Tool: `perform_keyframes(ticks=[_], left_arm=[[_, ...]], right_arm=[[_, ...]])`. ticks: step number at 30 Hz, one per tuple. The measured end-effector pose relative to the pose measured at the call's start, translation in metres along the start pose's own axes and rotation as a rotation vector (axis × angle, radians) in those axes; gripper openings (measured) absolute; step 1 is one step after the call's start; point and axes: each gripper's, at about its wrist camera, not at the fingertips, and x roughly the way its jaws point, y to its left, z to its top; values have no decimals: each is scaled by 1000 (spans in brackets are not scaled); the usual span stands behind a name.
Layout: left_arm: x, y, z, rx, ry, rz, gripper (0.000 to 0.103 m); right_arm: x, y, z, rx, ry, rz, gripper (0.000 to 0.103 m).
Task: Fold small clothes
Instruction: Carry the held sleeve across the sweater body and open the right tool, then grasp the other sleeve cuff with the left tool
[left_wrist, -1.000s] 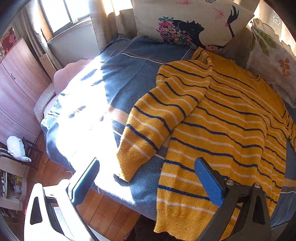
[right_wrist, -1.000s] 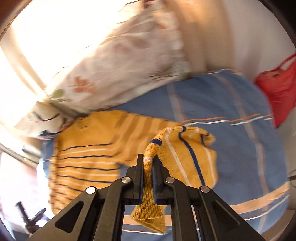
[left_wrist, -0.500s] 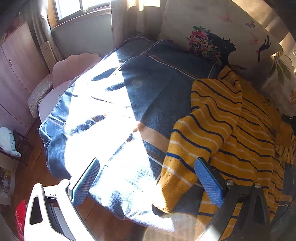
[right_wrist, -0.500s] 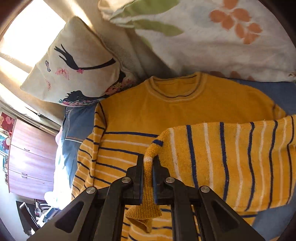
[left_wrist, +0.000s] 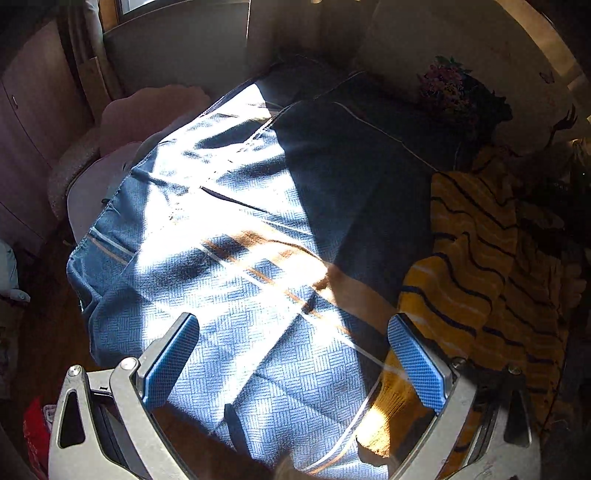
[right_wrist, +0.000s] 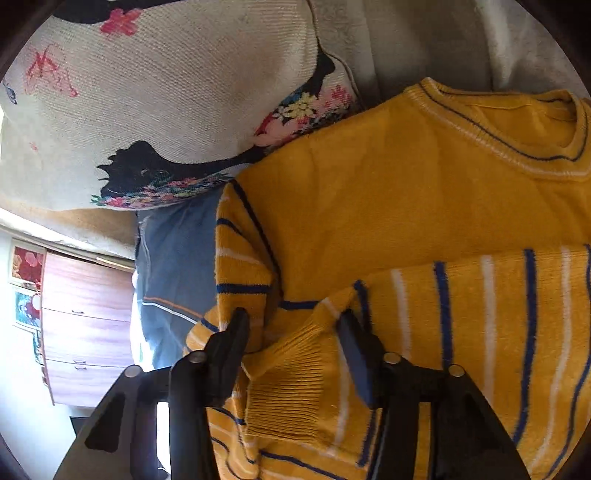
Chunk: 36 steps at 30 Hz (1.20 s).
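Yellow striped knit sweater (right_wrist: 369, 192) lay face-up near pillow end of bed (left_wrist: 229, 258). Right gripper (right_wrist: 291, 332) jaws opening, sleeve cuff (right_wrist: 291, 387) loose between them: sleeve fold-in step being released. Left gripper (left_wrist: 291, 354) wide open, empty, beside sweater's other sleeve. Next, likely: retract right gripper clear, flatten sleeve.

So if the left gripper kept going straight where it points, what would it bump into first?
Probably the blue bedspread. The left gripper is open and aims down at bare cover, with the yellow striped sweater off to its right side.

Your sweater (right_wrist: 388, 206) runs off the right-wrist frame's right edge; in the left-wrist view, deep shadow hides its upper part.
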Motion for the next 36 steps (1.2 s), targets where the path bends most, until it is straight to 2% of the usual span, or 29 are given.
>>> perform_keyframes(ticks=[2,4,6,11,13,14,15,16,17,18,20,22,24,26,27,29,31,33,36], left_arm=[[4,-6,0,12,11,-34,102],[8,-17,-4,39,23,-64,102],[12,-33,-9,83,27,-98,102],[18,-74,-25,224,14,-142,102],[25,-84,-29,249,38,-140,101],[29,-87,-30,252,56,-144,96],[33,-89,-31,248,75,-156,72],[36,-91,-31,246,94,-155,56],[33,-92,-29,251,79,-151,45],[32,-93,-27,249,93,-189,15],[29,-87,-20,202,112,-235,13],[25,-69,-8,125,90,-234,13],[20,-44,6,42,62,-202,13],[17,-17,21,-30,31,-129,13],[17,-3,30,-69,20,-79,14],[17,23,43,-146,14,-52,22],[11,41,49,-202,-9,-58,30],[1,45,51,-203,-40,-83,34],[-12,24,43,-171,-50,-160,43]], right_arm=[[-4,12,0,-11,6,39,62],[-14,27,-4,-69,-18,16,68],[-24,37,-14,-116,-33,-22,68],[-39,34,-54,-137,-23,-52,68],[-44,28,-69,-142,-18,-70,68],[-43,28,-74,-147,-20,-80,68],[-47,26,-80,-154,-24,-90,68],[-55,22,-85,-161,-34,-103,68],[-65,17,-90,-169,-48,-117,68],[-73,12,-94,-175,-63,-133,68],[-86,4,-96,-185,-85,-180,68],[-96,-3,-95,-200,-95,-205,68],[-107,-9,-94,-208,-108,-238,68],[-116,-16,-94,-196,-134,-263,68],[-120,-21,-95,-178,-144,-259,68],[-130,-38,-100,-132,-155,-255,68],[-140,-55,-107,-90,-168,-257,68],[-151,-72,-116,-46,-177,-254,68],[-164,-94,-127,11,-193,-255,68]])
